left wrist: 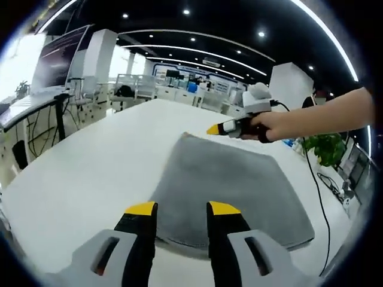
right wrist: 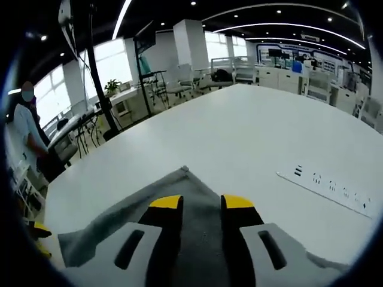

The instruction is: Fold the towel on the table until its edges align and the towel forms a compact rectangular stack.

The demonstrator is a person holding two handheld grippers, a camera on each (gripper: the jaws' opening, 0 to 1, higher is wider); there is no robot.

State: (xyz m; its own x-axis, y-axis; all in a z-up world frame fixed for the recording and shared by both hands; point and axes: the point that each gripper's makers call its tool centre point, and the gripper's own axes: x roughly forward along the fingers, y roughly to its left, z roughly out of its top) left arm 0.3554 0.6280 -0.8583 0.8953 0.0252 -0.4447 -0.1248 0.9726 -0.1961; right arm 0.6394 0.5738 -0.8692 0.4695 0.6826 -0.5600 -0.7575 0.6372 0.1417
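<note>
One grey towel [left wrist: 230, 185], lying flat on a white table [left wrist: 90, 173], roughly rectangular, one corner pointing away from the left gripper view. Left gripper [left wrist: 182, 210]: black jaws with yellow tips, spread with a gap between them, poised at the towel's near edge; whether they touch the cloth cannot be told. Right gripper [left wrist: 216, 128], seen in the left gripper view: held in a person's hand [left wrist: 272, 124], yellow tip close to the towel's far corner, its fingers too small there to judge. Right gripper [right wrist: 202, 204] in its own view: yellow-tipped jaws parted, nothing between them, over the towel [right wrist: 200, 239] just short of its pointed corner. One white power strip [right wrist: 329, 188] on the table [right wrist: 251, 131], well apart from the towel. One potted plant [left wrist: 326, 146] beyond the table's edge. Desks and chairs in the background.
</note>
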